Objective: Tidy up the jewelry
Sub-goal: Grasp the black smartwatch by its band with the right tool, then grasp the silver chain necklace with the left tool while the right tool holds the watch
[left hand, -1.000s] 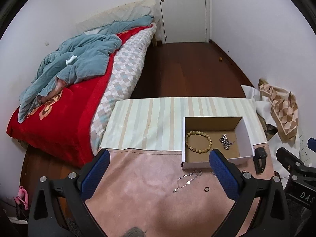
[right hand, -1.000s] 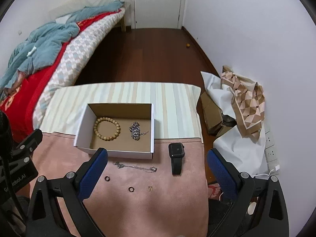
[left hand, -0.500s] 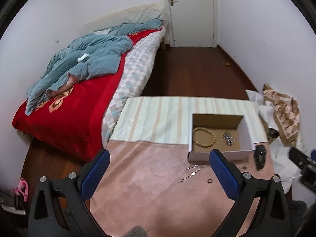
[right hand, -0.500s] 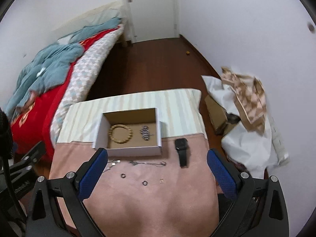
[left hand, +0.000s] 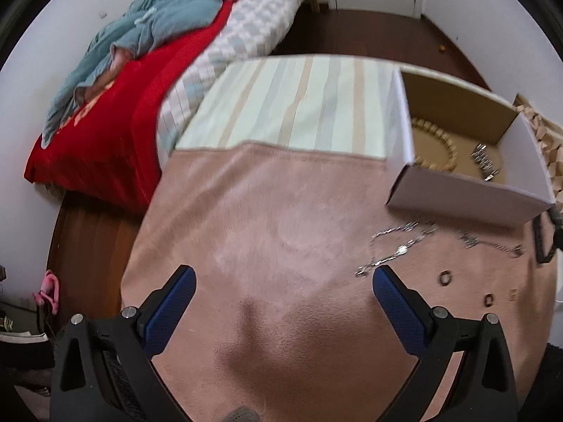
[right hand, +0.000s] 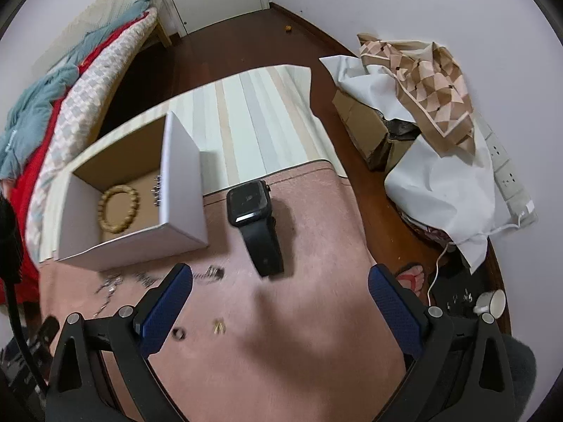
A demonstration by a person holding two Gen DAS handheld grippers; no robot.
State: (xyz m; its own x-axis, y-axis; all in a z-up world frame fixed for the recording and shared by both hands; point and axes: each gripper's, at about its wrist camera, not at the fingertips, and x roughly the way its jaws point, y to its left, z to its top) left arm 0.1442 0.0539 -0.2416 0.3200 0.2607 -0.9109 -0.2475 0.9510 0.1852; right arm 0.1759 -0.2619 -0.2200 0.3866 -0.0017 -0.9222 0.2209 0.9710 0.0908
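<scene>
My right claw point(right hand: 279, 304) is wide and empty at the lower frame, because the watch point(right hand: 254, 221) beside the box point(right hand: 181, 190) waits for sorting.

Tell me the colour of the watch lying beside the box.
Black, both face and strap; the watch shows best in the right wrist view.

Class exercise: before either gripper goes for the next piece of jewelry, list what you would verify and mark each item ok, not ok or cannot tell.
1. Left gripper open and empty: ok.
2. Right gripper open and empty: ok.
3. Box open, with free floor beside the bead bracelet: ok.
4. Watch lies flat ahead of the right gripper, clear of the box: ok.
5. Silver chain lies just ahead of the left gripper's right finger, untangled: cannot tell, blurred.
6. Small rings all stowed: not ok, still on the pink cloth.
</scene>
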